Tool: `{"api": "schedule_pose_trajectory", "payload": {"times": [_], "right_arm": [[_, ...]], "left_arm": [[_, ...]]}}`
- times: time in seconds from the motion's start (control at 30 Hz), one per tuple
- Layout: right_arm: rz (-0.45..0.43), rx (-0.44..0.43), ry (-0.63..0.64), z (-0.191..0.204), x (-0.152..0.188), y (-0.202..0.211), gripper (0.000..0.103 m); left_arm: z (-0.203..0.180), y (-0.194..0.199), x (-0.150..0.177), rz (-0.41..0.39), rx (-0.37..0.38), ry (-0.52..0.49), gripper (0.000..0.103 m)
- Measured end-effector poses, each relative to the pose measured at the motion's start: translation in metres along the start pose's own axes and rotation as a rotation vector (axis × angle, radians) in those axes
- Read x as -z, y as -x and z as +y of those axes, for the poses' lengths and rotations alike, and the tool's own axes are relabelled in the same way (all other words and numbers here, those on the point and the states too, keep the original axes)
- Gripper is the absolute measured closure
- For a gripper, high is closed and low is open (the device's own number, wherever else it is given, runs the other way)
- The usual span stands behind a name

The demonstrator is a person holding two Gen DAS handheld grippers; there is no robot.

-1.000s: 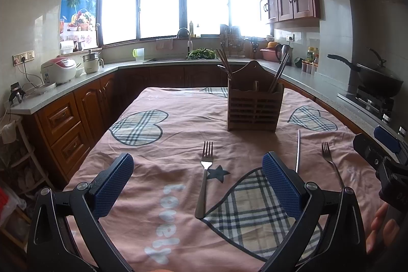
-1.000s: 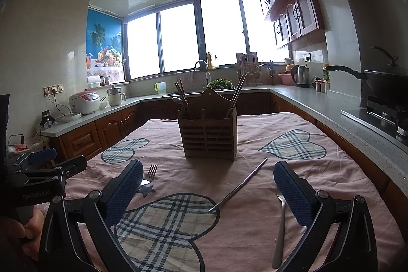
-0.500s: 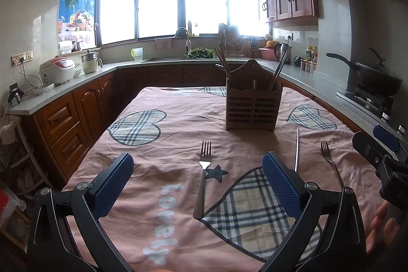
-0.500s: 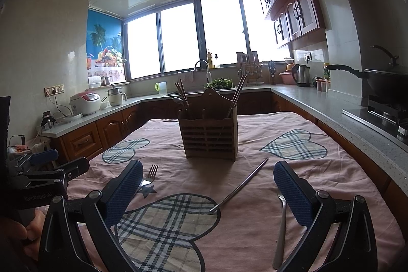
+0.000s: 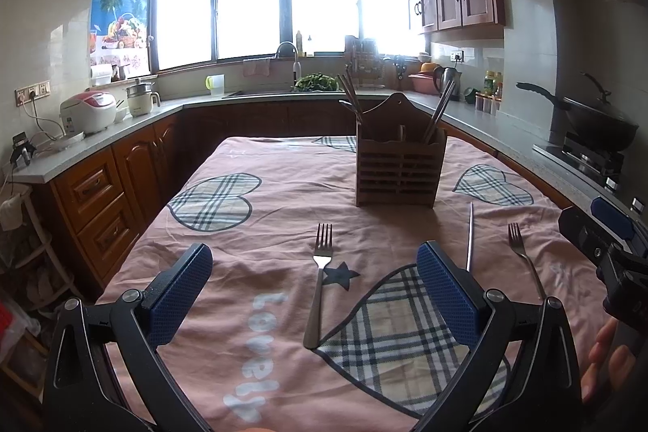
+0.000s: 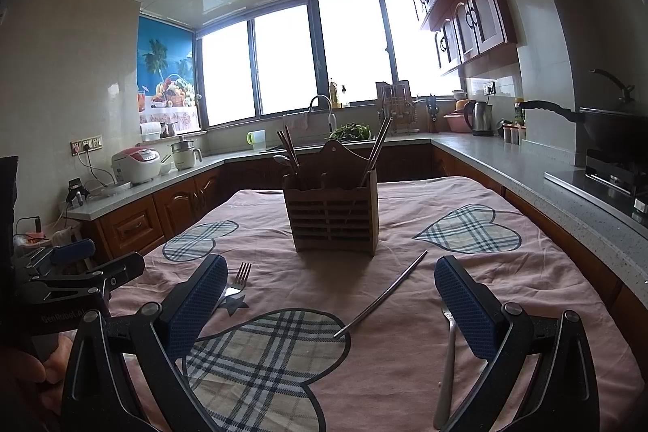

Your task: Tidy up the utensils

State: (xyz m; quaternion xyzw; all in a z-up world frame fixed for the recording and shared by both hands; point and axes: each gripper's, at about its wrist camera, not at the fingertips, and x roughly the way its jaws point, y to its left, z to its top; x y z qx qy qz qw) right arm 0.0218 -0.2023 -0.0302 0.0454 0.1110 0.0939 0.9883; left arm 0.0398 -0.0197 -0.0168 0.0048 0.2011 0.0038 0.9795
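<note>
The left gripper (image 5: 310, 294) hangs over the pink tablecloth (image 5: 259, 229) with its jaws spread wide and nothing held. A fork (image 5: 318, 280) lies flat between its fingers. Farther back stands a wooden holder (image 5: 399, 173) with chopsticks in it. A single metal chopstick (image 6: 380, 299) lies ahead of the right gripper (image 6: 330, 304), equally wide open and empty, with a second fork (image 6: 445, 363) beside its right finger.

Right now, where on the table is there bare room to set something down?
Bare cloth lies left of the left fork, around the plaid heart, and right of the wooden holder. Crowded: the strip before the holder, with that fork, the metal chopstick and right fork.
</note>
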Motion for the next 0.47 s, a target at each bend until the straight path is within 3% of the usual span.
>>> {"api": "schedule_pose_trajectory", "payload": {"times": [0.47], "right_arm": [[0.027, -0.002, -0.009, 0.003, 0.0009, -0.006, 0.0]], "left_arm": [[-0.003, -0.0074, -0.0034, 0.018, 0.032, -0.006, 0.0]]}}
